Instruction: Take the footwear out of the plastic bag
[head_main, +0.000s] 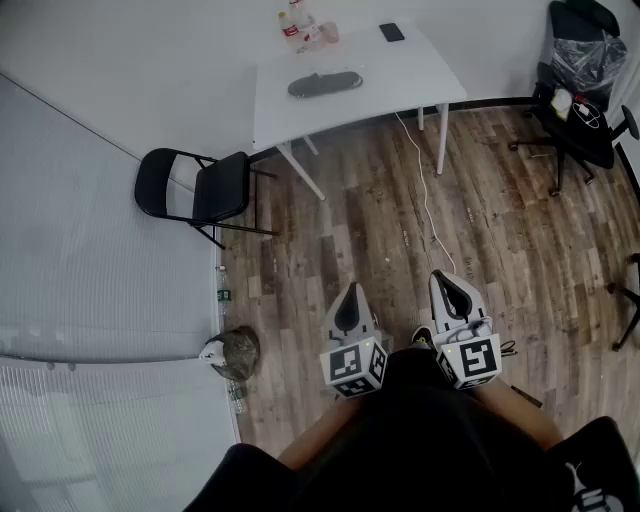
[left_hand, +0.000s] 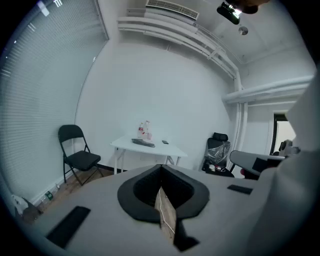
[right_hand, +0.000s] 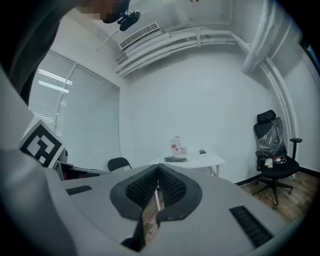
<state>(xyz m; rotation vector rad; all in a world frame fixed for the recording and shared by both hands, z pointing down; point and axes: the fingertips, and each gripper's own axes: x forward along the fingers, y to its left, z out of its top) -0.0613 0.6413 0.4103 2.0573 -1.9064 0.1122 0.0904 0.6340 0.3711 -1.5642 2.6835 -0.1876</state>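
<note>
The grey footwear in its plastic bag (head_main: 325, 83) lies flat on the white table (head_main: 420, 75) across the room. It also shows small and far off in the left gripper view, footwear (left_hand: 143, 143), and in the right gripper view, footwear (right_hand: 175, 159). My left gripper (head_main: 350, 292) and right gripper (head_main: 449, 278) are held side by side close to the person's body, over the wooden floor, far from the table. Both are shut with nothing between their jaws, as the left gripper (left_hand: 161, 167) and right gripper (right_hand: 157, 167) views confirm.
Bottles (head_main: 293, 25) and a dark phone (head_main: 392, 32) share the table. A black folding chair (head_main: 195, 188) stands at its left, and an office chair (head_main: 580, 90) carrying a plastic bag at the right. A white cable (head_main: 425, 190) trails over the floor. A camouflage-patterned object (head_main: 235, 352) lies by the blinds.
</note>
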